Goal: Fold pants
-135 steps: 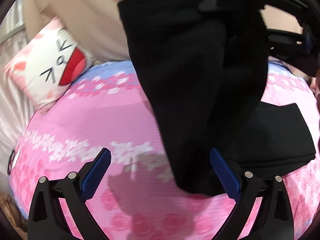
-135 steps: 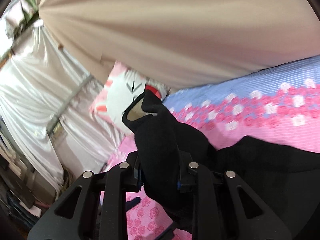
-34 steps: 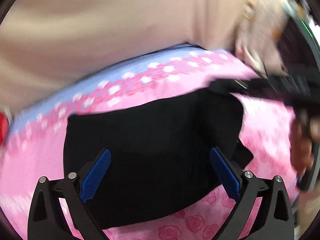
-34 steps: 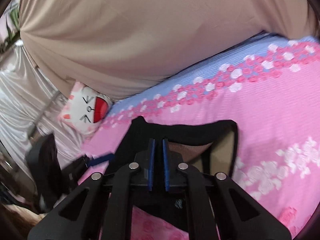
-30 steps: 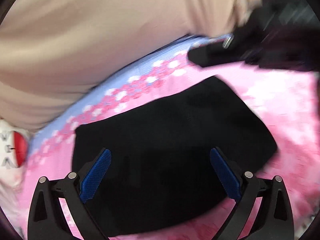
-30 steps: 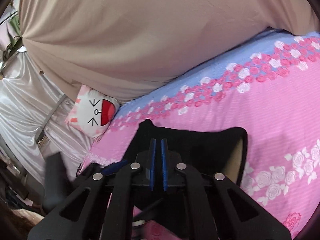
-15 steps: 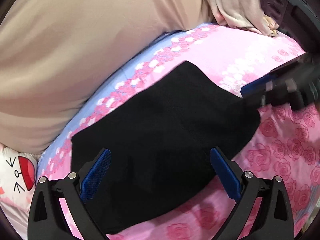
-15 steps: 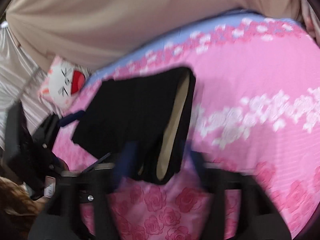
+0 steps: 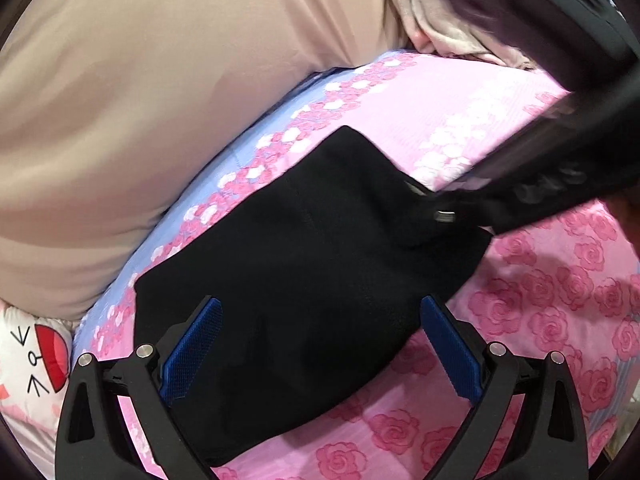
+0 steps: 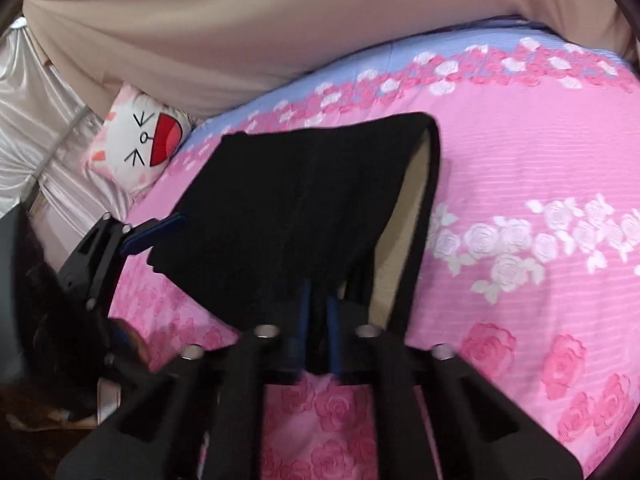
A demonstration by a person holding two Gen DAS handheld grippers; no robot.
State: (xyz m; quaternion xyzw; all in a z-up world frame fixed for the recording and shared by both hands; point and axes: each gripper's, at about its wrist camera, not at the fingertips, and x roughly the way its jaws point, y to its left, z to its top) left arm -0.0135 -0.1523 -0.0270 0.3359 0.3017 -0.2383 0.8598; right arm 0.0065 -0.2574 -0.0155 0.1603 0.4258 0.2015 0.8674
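- Black pants [image 9: 304,248], folded into a compact block, are lying on a bed covered by a pink rose-patterned bedsheet [image 9: 560,300] with a blue band along its far edge.
- In the right wrist view the pants [image 10: 296,216] are shown spreading from near centre toward the far left, with a beige lining exposed at their right-hand opening.
- The left hand-held gripper [image 9: 320,352] is being held wide over the near edge of the pants; its blue pads [image 9: 192,348] are standing well apart and nothing is being pressed between them.
- The same left hand-held gripper [image 10: 156,232] is seen from the right wrist camera at the left edge of the pants.
- The right hand-held gripper [image 10: 318,336] has just been closing and is now nearly shut, with a narrow fold of the black fabric being pinched between its pads at the near edge.
- From the left wrist camera, the right hand-held gripper [image 9: 432,212] is seen blurred, reaching in from the right onto the right end of the pants.
- A cartoon-face pillow [image 10: 140,140] is lying at the far left of the bed, beside a beige curtain [image 10: 280,20].
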